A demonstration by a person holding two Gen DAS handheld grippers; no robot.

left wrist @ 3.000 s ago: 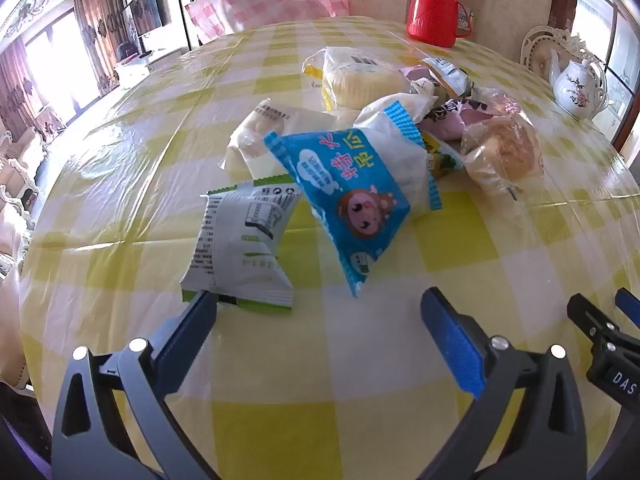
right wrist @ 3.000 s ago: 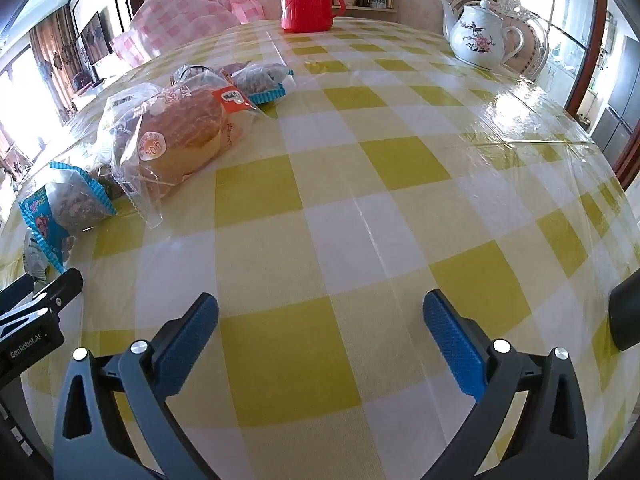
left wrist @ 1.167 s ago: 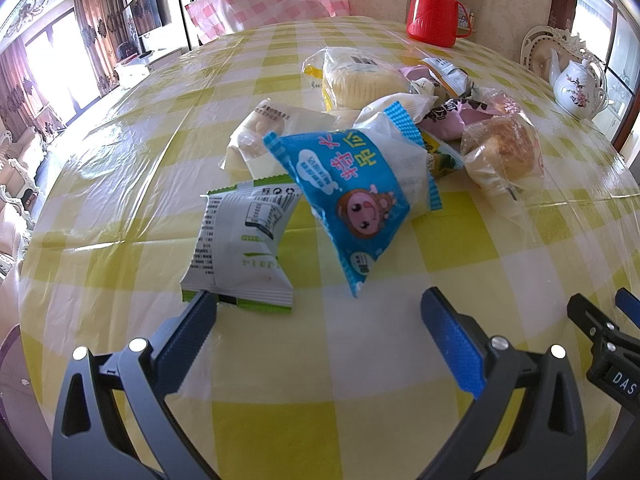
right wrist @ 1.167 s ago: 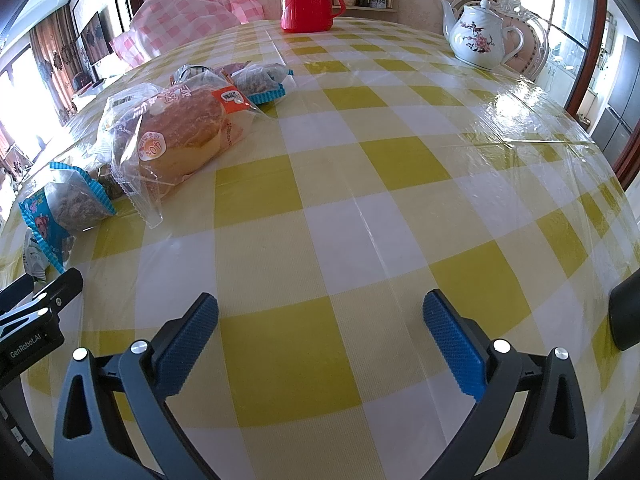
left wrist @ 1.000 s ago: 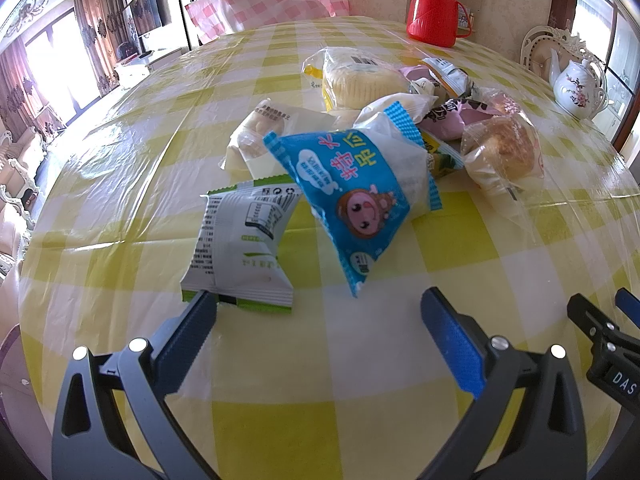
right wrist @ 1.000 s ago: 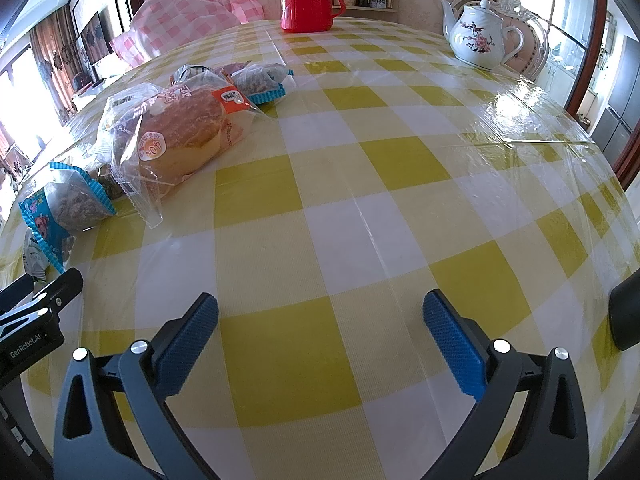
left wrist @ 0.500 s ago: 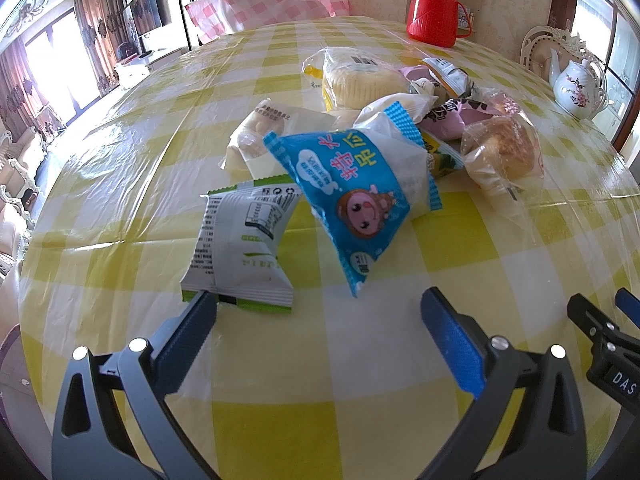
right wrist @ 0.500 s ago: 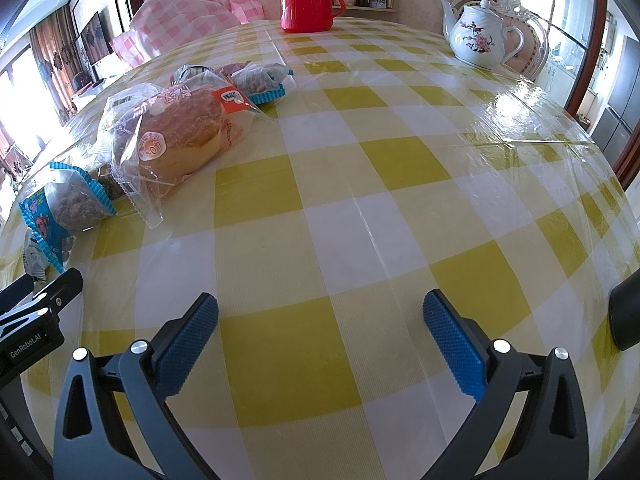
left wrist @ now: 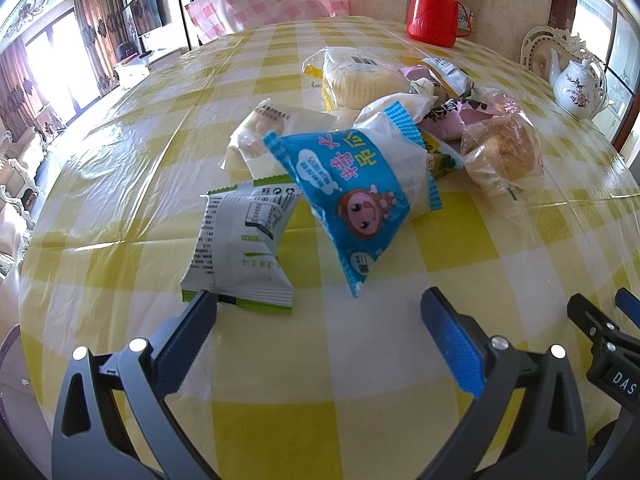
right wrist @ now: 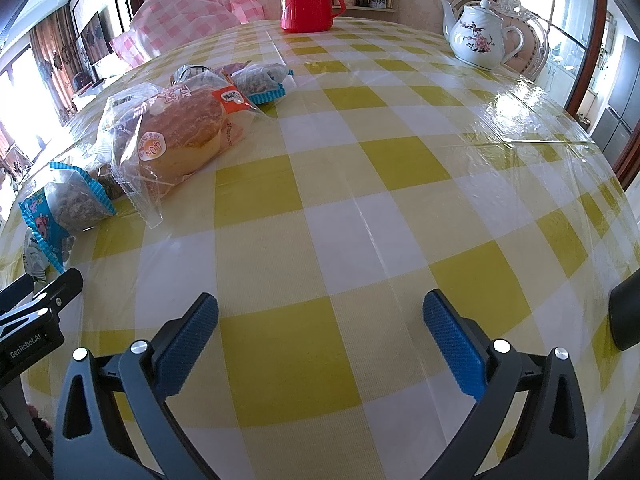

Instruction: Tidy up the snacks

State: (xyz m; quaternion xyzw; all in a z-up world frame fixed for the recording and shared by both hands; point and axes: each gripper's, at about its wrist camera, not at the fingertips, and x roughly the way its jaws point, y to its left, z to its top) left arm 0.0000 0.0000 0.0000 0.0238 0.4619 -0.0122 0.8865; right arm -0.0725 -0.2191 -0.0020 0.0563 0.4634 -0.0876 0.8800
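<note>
A loose pile of wrapped snacks lies on a yellow-and-white checked table [left wrist: 360, 360]. Nearest my left gripper [left wrist: 320, 316] are a white-and-green packet [left wrist: 240, 248] and a blue packet with a cartoon face [left wrist: 352, 184]. Behind them lie a pale bun packet [left wrist: 264, 132], a cake in clear wrap [left wrist: 356, 76] and a round bread in clear wrap [left wrist: 504, 148]. The left gripper is open and empty, its left fingertip just short of the white-and-green packet. My right gripper [right wrist: 320, 316] is open and empty over bare cloth, with the round bread [right wrist: 180, 140] and blue packet [right wrist: 60, 204] to its far left.
A red thermos [left wrist: 436, 8] stands at the table's far edge and a white floral teapot [right wrist: 480, 32] at the far right. A pink checked cloth bundle [left wrist: 272, 0] sits behind the table. The other gripper shows at each view's edge [left wrist: 608, 344] [right wrist: 32, 320].
</note>
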